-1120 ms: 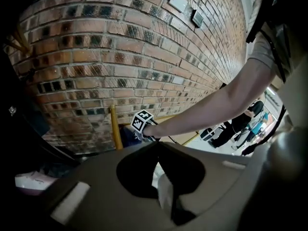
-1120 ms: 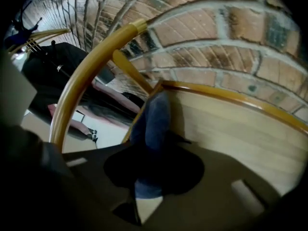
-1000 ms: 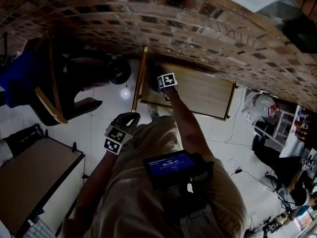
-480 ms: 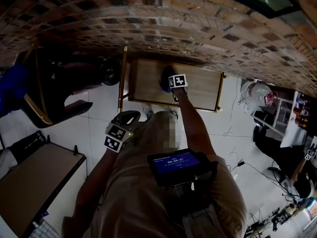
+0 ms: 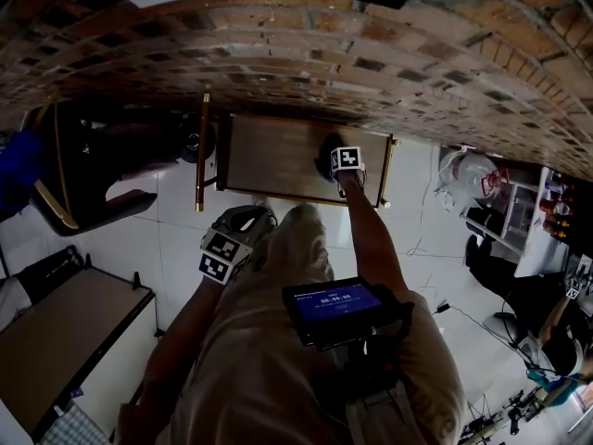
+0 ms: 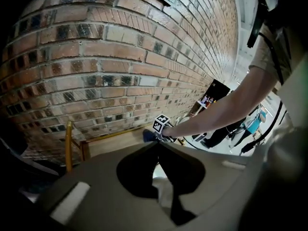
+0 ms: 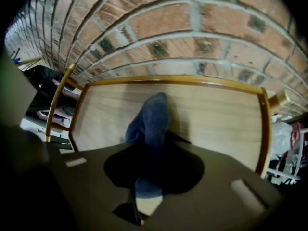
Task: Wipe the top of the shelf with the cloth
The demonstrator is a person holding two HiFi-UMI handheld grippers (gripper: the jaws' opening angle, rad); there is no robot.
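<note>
The right gripper point(image 5: 345, 162) is stretched out over the shelf point(image 5: 269, 156), a low wooden piece with a brass-coloured rail round its top, standing against the brick wall point(image 5: 371, 63). It sits toward the right end of the top, close to the right-hand rail. Its jaws are clenched on the cloth point(image 7: 151, 117), a dark blue rag that runs up between them and flops forward onto the pale wood. The far end of the rag lies on the board a little short of the back rail point(image 7: 168, 79). From above, the cloth shows only as a dark lump just left of the marker cube point(image 5: 346, 158), touching the shelf top. The bare wood spreads away to the left of it. A round brass knob point(image 7: 279, 98) caps the far right corner post. The left gripper point(image 5: 227, 248) hangs back near the person's waist, well apart from the shelf, over the white tiled floor point(image 5: 176, 230). Its own view shows its jaws brought together at the tips with nothing caught in them. Past them, the person's outstretched arm point(image 6: 211, 119) reaches to the shelf. A dark chair with a curved wooden frame point(image 5: 65, 193) stands to the left of the shelf, and a tan table point(image 5: 65, 332) is nearer on the left. A small device with a lit blue screen point(image 5: 334, 302) is strapped to the person's chest.
</note>
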